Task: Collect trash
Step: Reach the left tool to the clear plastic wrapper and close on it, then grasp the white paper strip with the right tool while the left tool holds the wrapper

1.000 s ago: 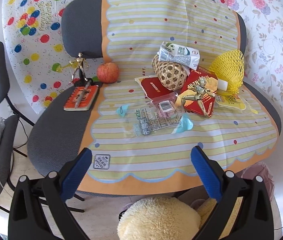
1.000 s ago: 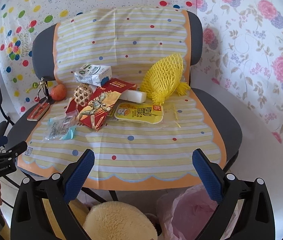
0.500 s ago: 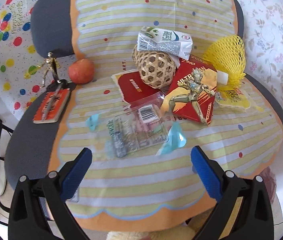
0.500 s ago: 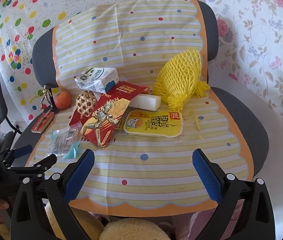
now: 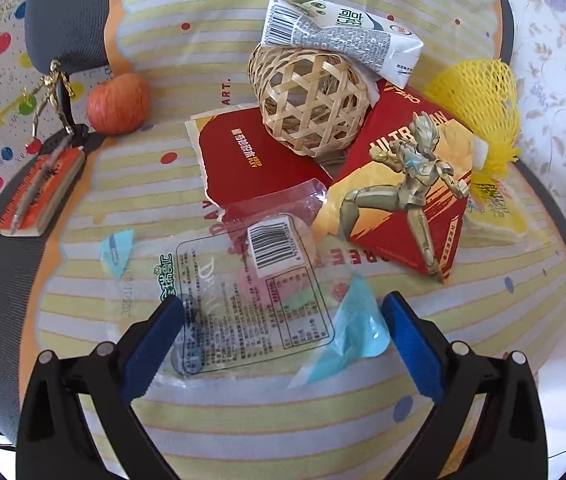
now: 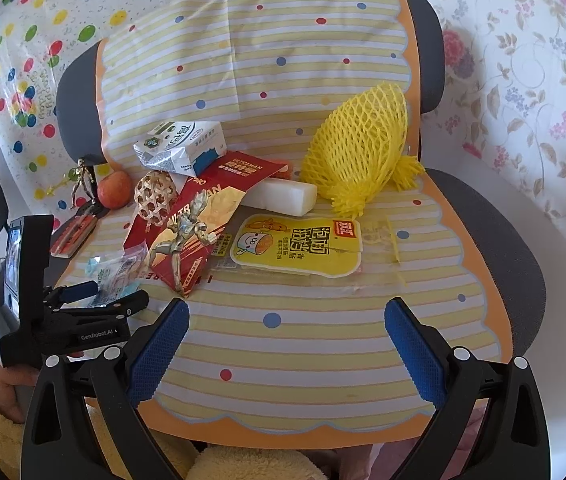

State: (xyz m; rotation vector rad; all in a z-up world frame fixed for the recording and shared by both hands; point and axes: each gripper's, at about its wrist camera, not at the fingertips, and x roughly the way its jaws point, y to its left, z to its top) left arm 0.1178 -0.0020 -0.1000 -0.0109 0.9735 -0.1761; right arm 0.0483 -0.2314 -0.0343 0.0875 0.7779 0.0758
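Note:
A clear plastic wrapper (image 5: pixel 251 300) with a barcode and blue corners lies flat on the striped cloth (image 5: pixel 283 432) that covers the chair seat. My left gripper (image 5: pixel 283 316) is open and hovers low over it, its blue pads on either side of the wrapper's near half. From the right wrist view the same wrapper (image 6: pixel 113 276) lies at the left, under the left gripper (image 6: pixel 103 298). My right gripper (image 6: pixel 287 320) is open above bare cloth, short of a yellow snack packet (image 6: pixel 299 246). A yellow foam net (image 6: pixel 359 148) and a crushed milk carton (image 6: pixel 179 146) lie further back.
A red Ultraman box (image 5: pixel 407 196), a woven bamboo ball (image 5: pixel 311 104), a torn red paper (image 5: pixel 251 160), an apple (image 5: pixel 117 104), a notebook with pen (image 5: pixel 39 196) and a gold figurine (image 5: pixel 53 96) share the seat. A white foam block (image 6: pixel 279 196) lies mid-seat. A hand (image 6: pixel 7 384) in a fluffy yellow sleeve holds the left gripper.
Both grippers have moved forward over the seat. The left one has dropped down close to the clear wrapper, which now lies between its pads. Both stay open.

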